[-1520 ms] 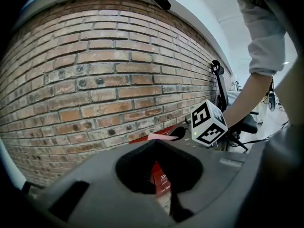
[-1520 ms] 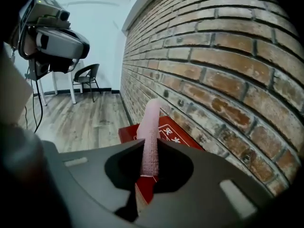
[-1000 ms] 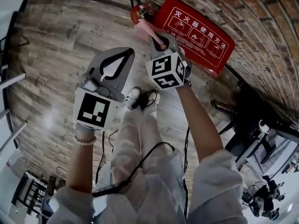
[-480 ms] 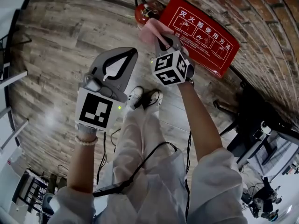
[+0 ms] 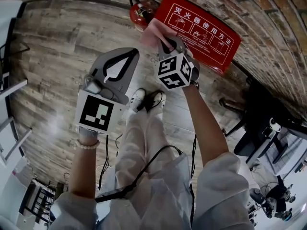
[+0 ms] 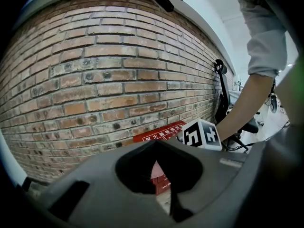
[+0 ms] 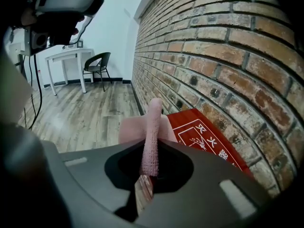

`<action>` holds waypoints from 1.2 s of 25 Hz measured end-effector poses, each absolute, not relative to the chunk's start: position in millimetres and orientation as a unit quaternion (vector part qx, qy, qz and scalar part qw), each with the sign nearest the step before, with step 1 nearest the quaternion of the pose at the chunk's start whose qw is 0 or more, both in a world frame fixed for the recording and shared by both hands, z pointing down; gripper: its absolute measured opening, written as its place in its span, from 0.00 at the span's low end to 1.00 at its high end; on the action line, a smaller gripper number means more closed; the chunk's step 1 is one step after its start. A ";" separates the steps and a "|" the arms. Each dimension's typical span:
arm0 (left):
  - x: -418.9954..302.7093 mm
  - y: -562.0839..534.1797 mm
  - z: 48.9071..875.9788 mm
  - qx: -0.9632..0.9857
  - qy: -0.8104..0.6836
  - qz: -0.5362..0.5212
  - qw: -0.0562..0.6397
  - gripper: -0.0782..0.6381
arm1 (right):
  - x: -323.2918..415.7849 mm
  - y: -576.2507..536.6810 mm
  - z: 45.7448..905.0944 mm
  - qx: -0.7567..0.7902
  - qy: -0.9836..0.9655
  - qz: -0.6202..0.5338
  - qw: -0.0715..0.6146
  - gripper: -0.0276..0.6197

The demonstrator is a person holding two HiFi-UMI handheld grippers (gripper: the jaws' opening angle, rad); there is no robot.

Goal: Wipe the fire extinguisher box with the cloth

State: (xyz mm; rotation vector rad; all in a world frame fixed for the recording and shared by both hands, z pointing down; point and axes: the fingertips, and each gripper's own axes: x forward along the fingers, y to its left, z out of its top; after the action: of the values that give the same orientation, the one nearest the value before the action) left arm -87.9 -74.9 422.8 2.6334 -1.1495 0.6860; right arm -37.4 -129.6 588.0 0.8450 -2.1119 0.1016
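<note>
The red fire extinguisher box (image 5: 204, 30) lies on the wood floor against the brick wall; it also shows in the right gripper view (image 7: 209, 139) and the left gripper view (image 6: 159, 134). My right gripper (image 5: 168, 43) is shut on a pink cloth (image 5: 154, 32) and holds it at the box's left end. In its own view the cloth (image 7: 153, 122) stands up between the jaws of the right gripper (image 7: 152, 148). My left gripper (image 5: 123, 60) hangs to the left over the floor, jaws together with nothing in them; from the left gripper (image 6: 156, 146) I see the right gripper's marker cube (image 6: 202, 134).
A red fire extinguisher (image 5: 140, 11) stands just left of the box. The brick wall (image 5: 268, 13) runs behind it. Black stands and equipment (image 5: 259, 123) sit to the right. A black chair (image 7: 97, 63) and white table (image 7: 64, 56) stand far down the floor. A cable (image 5: 144, 169) hangs by my legs.
The right gripper has carried the cloth a little further forward, from beside the extinguisher to the box's left end. The left gripper has barely moved.
</note>
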 end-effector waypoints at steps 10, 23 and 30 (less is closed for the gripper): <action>-58.5 -74.2 422.9 0.897 -0.364 0.234 0.088 0.11 | 15.1 -118.8 589.1 0.372 -0.825 0.058 0.422 0.07; -4.0 -68.3 421.2 0.914 -0.323 0.234 0.074 0.11 | 119.6 -92.6 591.9 0.439 -0.781 0.096 0.433 0.07; 19.4 -62.8 421.7 0.919 -0.308 0.234 0.071 0.11 | 185.9 -74.9 592.8 0.485 -0.748 0.114 0.439 0.07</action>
State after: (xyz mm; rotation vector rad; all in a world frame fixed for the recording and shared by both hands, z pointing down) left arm 19.4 -62.8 421.7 2.7647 -0.9249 0.7046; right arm 185.9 -74.9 592.8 1.2051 -1.8574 0.2838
